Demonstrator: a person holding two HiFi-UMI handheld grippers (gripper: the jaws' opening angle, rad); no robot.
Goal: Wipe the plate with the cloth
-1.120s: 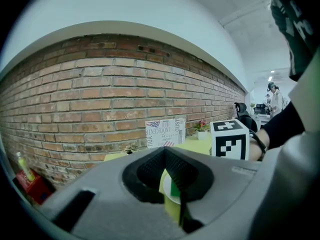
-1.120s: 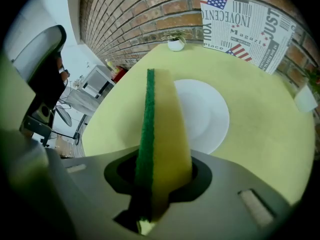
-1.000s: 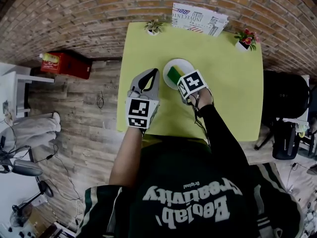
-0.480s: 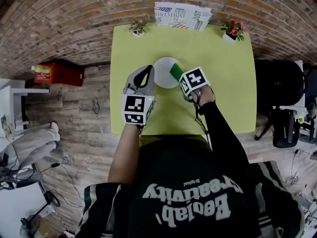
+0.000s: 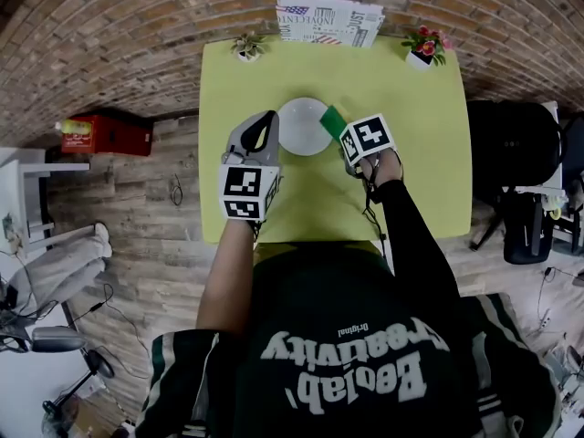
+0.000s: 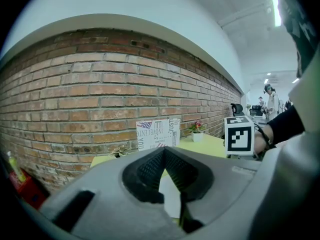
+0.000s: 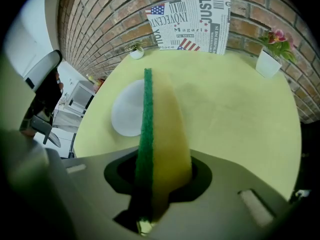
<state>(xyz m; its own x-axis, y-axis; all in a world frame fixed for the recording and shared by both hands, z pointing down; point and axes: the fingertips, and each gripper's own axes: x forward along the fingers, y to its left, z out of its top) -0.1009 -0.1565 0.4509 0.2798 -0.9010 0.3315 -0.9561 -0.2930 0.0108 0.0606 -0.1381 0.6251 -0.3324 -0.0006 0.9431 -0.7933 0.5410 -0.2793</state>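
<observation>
The round white plate sits empty on the smooth yellow-green table. The right gripper has its jaws pinching a soft yellow sponge with a rough green face, just beside the plate's right rim. The left gripper has its jaws pressed together at the left rim.

A yellow-green table stands against a brick wall. On it sit a white plate, a small green plant, a newsprint-patterned stand and a pot of red flowers.
</observation>
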